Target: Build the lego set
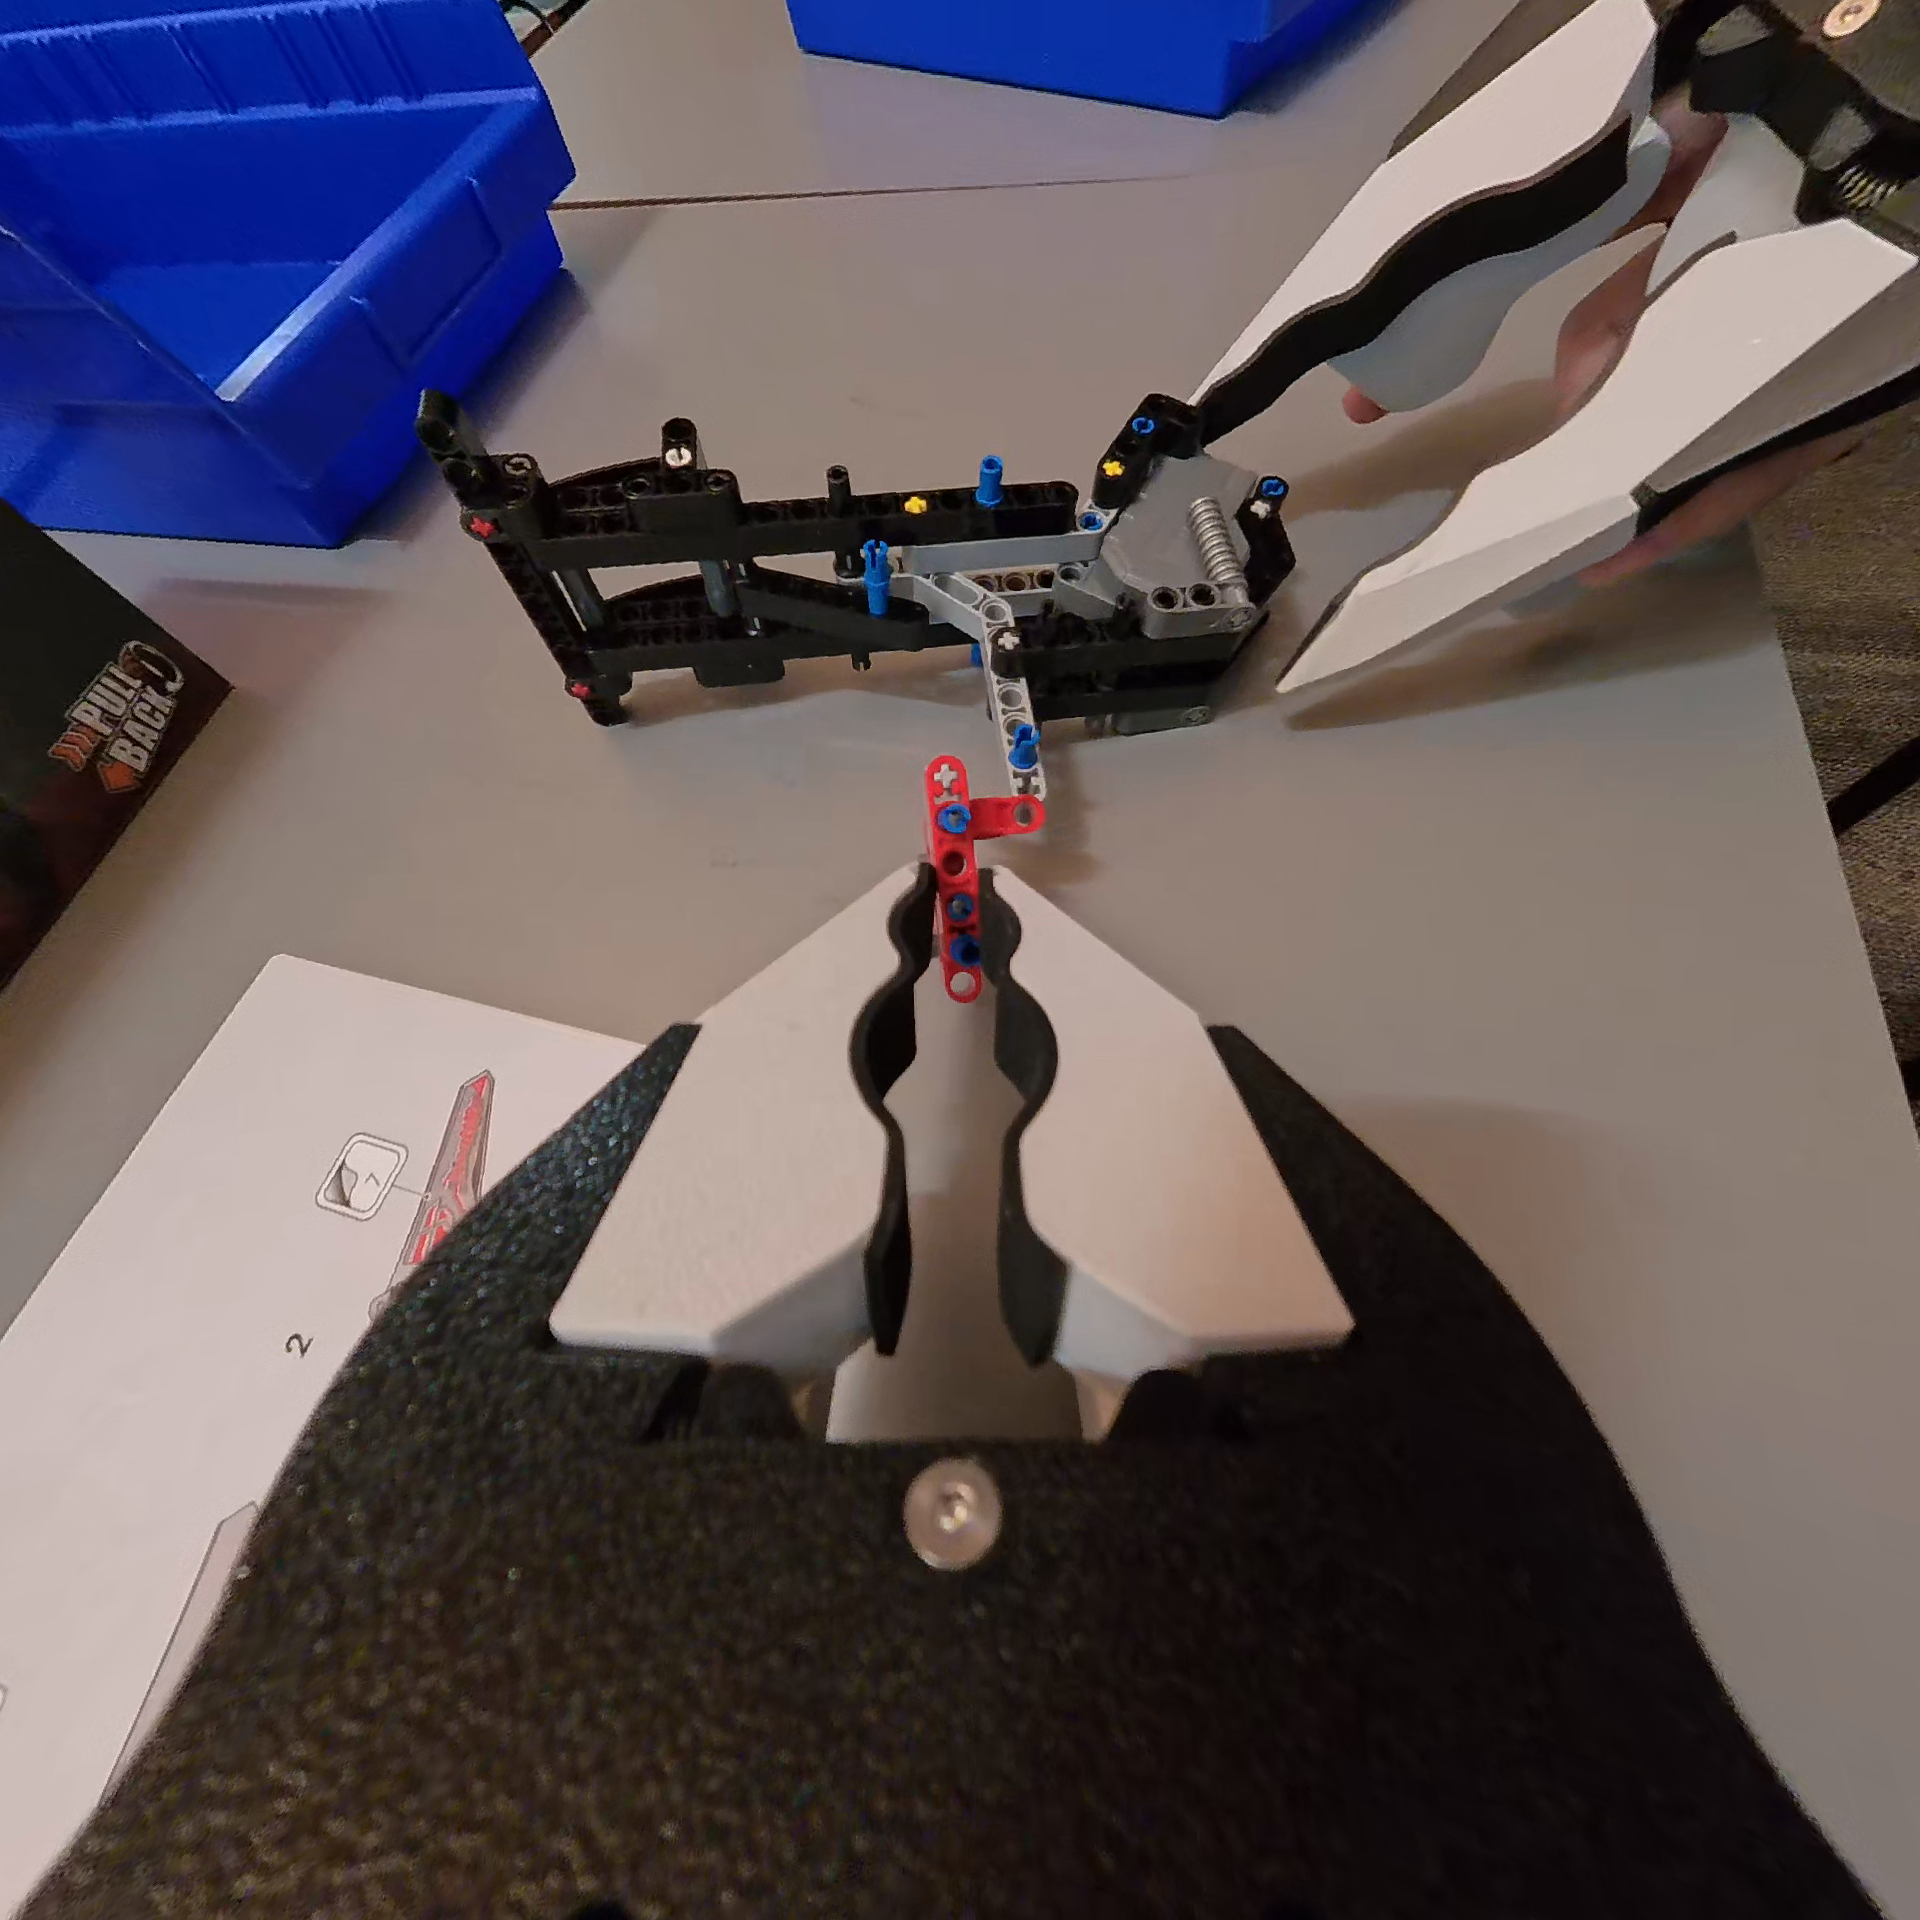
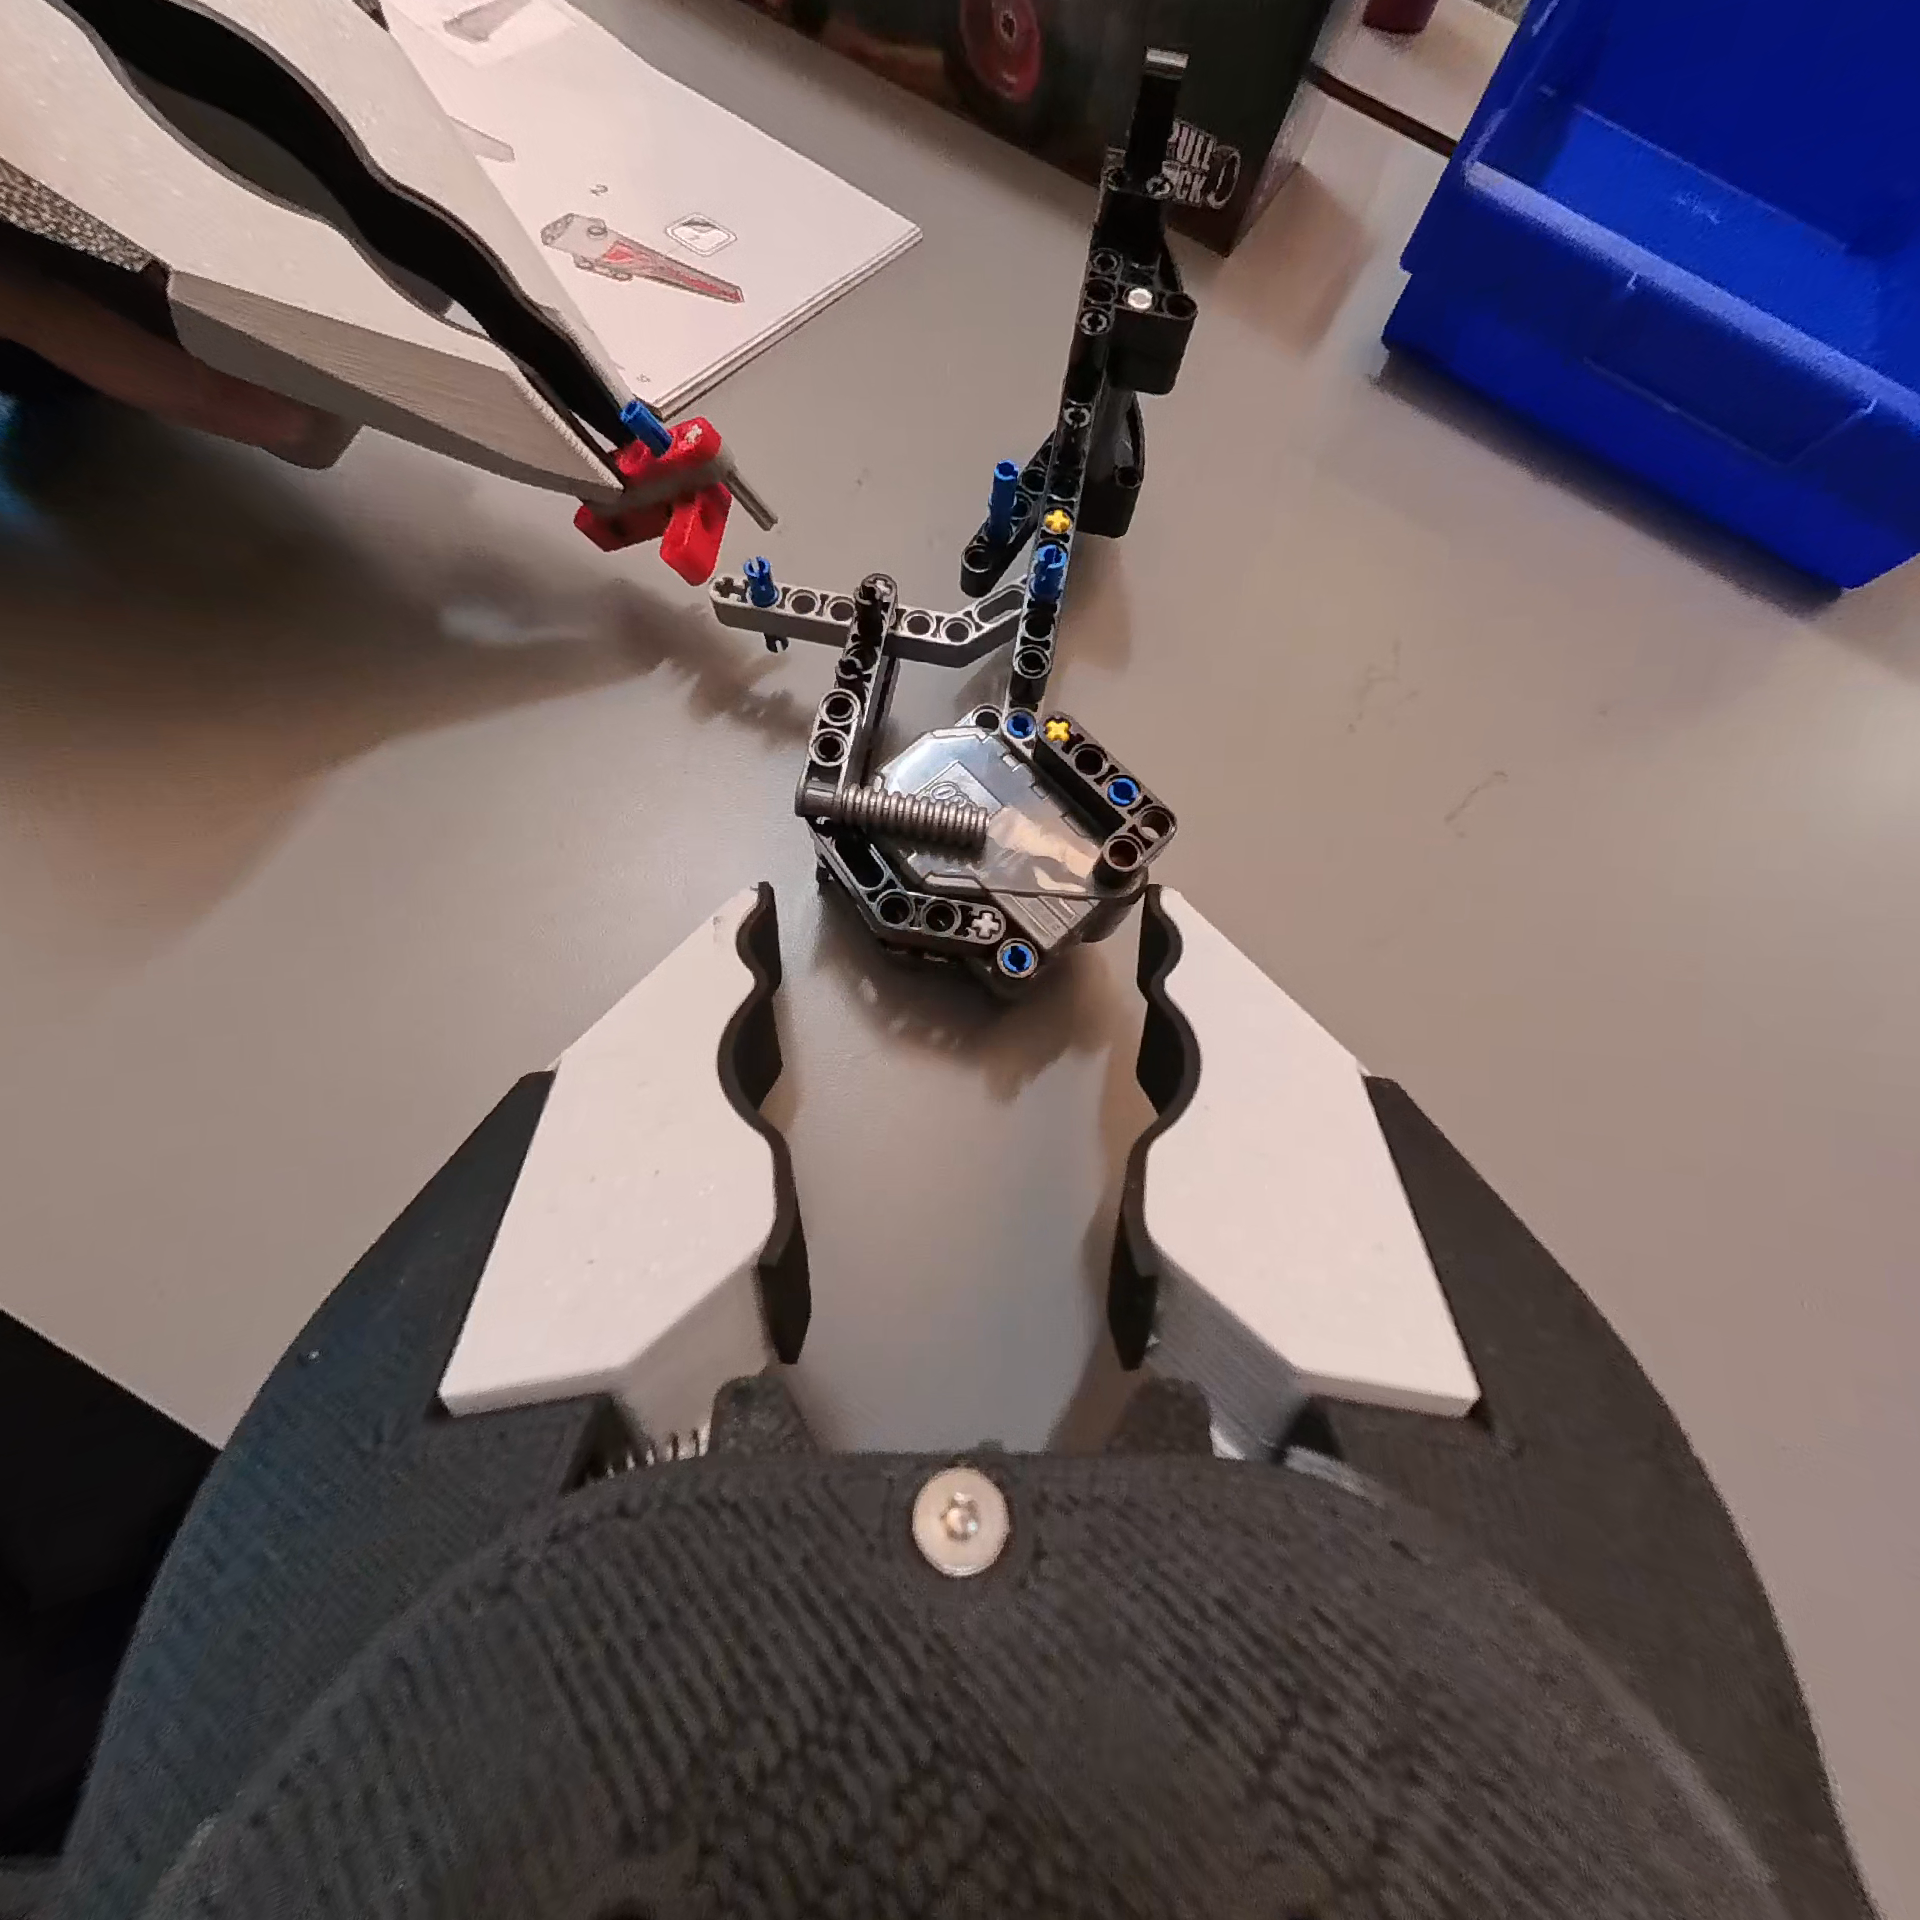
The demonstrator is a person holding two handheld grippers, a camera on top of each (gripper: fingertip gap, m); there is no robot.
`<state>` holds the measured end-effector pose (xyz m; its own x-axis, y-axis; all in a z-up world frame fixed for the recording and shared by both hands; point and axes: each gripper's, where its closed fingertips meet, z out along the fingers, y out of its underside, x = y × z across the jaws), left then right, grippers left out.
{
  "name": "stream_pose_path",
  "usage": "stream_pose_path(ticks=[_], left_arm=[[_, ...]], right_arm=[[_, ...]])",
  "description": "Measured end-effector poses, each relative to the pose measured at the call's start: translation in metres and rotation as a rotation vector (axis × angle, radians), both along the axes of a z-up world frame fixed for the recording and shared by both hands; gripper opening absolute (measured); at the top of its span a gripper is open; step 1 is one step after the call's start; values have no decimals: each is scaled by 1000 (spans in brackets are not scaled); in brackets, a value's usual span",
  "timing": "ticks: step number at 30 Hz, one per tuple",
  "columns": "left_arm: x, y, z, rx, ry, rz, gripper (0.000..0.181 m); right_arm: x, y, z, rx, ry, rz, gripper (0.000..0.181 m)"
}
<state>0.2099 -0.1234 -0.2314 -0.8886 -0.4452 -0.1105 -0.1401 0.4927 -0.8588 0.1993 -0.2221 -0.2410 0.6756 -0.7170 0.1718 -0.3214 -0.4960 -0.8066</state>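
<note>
Pinched in the left gripper (image 1: 954, 894), red beam (image 1: 956, 883) nearing the chassis's (image 1: 831, 582) grey arm (image 2: 831, 605) — misaligned holes, shoved frame likely — right gripper (image 2: 956, 935) open, empty.

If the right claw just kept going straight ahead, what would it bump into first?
Most likely the grey motor block at the near end of the black Lego frame; it sits just beyond the open right claw.
</note>
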Motion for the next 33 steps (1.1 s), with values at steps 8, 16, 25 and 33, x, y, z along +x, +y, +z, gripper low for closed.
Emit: stream_pose_path(ticks=[8,16,25,33], left_arm=[[0,0,1,-9,0,0,4],[-1,0,1,-11,7,-8,4],[-4,-3,-1,-3,30,-12,4],[-8,-6,0,-13,51,-20,4]], right_arm=[[-1,-2,-1,-7,0,-7,71],[3,-7,16,28,-73,-37,71],[5,-2,13,12,-77,-33,73],[4,3,12,-60,-98,-20,73]])
